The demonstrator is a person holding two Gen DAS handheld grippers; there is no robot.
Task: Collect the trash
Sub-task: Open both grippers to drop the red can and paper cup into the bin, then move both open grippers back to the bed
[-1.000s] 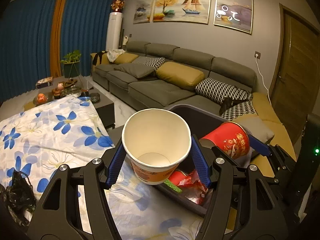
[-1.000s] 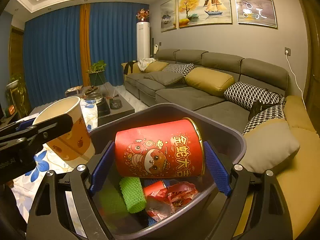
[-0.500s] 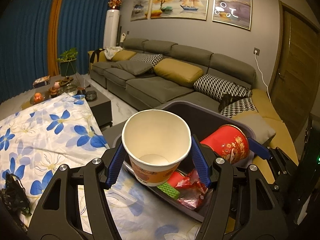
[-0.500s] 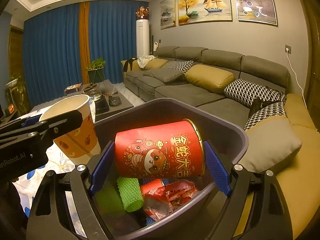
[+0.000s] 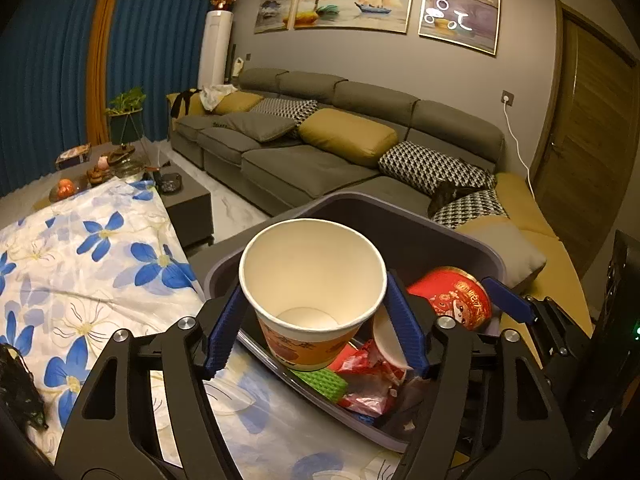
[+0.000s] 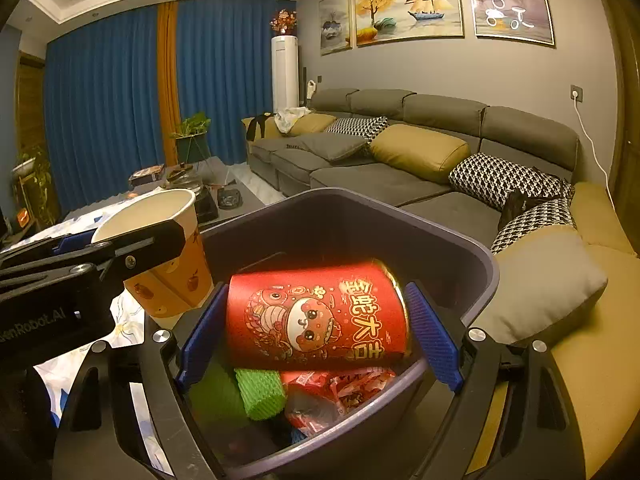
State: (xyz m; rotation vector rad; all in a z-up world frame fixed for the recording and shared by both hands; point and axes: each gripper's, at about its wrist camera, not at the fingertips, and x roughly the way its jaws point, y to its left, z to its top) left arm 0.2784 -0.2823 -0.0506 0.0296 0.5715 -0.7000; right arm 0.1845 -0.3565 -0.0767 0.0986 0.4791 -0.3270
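A white paper cup [image 5: 312,280] with an orange printed side stands upright between the blue pads of my left gripper [image 5: 314,312], above the near left rim of the dark bin [image 5: 472,240]. The jaws are opening, and the pads still touch the cup's rim. My right gripper [image 6: 316,332] is shut on a red printed tub [image 6: 316,316], held sideways over the bin [image 6: 480,256]. Inside the bin lie green foam netting [image 6: 260,394] and red wrappers [image 6: 340,388]. The cup [image 6: 176,276] and a left finger [image 6: 100,256] show at the left of the right wrist view.
A blue-flowered tablecloth [image 5: 100,280] covers the table at left, with a black bag [image 5: 20,392] at its near edge. A grey sofa [image 5: 320,160] with cushions runs behind the bin. A low coffee table [image 5: 188,200] stands beyond the cloth.
My left gripper has carried the cup rightward over the bin's left rim, and its pads stand slightly wider. The right gripper and red tub have not moved.
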